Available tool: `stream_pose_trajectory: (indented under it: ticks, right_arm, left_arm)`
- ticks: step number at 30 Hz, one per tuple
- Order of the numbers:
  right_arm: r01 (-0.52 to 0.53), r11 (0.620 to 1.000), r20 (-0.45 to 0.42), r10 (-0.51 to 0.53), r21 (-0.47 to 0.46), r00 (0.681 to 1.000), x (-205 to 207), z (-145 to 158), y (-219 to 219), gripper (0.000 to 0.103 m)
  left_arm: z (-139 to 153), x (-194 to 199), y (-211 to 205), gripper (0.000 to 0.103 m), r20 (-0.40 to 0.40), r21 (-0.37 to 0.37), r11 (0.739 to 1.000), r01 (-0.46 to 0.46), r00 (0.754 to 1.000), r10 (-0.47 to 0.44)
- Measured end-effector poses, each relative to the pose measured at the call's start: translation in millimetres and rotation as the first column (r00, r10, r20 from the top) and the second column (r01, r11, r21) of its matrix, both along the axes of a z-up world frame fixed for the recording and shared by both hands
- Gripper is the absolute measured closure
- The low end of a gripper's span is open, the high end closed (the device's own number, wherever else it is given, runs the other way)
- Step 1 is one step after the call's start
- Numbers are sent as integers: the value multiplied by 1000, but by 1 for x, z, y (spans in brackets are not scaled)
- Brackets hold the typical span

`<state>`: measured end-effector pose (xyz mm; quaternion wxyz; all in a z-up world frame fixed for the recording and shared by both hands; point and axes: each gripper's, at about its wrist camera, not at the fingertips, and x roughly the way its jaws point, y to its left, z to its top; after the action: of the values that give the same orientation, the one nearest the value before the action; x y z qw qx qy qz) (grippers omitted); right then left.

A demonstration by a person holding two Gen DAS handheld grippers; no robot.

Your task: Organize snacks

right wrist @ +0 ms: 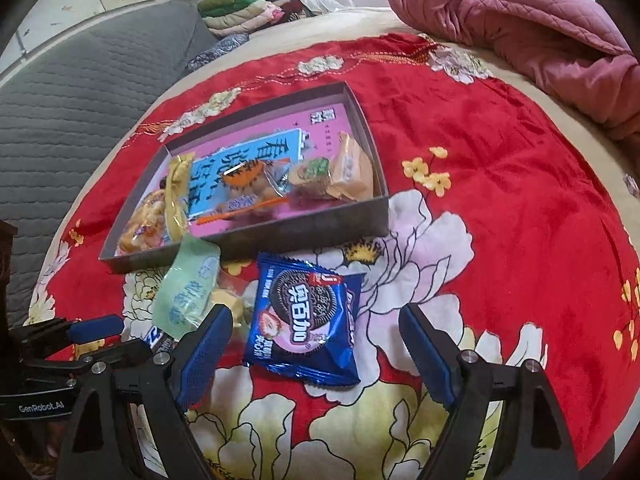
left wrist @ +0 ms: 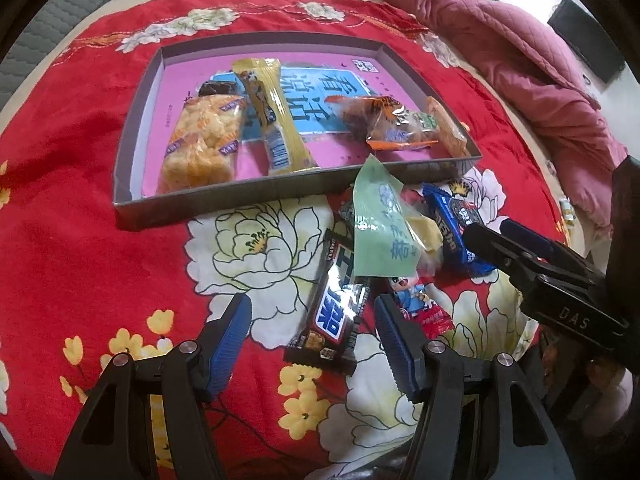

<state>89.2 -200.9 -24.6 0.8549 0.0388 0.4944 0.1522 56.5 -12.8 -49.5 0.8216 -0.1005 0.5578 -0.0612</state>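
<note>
Snacks split: dark chocolate bar [left wrist: 334,312] under gaping left claw [left wrist: 314,344], blue cookie packet [right wrist: 306,320] under gaping right claw [right wrist: 316,354]. Risk: claws colliding, snagging pale green wrapper [left wrist: 380,224].

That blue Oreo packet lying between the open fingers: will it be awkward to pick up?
The Oreo packet looks glossy, so it may slip a little. Its foil edges are crinkled and puffy, so it will probably give before firming up on the biscuits inside, which could crack. It lies flat on the soft blanket, unlikely to roll.
</note>
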Motion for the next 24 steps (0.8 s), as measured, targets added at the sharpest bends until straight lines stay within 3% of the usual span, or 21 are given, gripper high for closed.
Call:
stream_pose_trajectory:
  ticks: [24]
  right_arm:
    - [14,996,-9,-15,-94,1000,3,-14,3,18]
  left_arm:
    - [-14,3,-6,38,-23,8,1000,11,1000,-11]
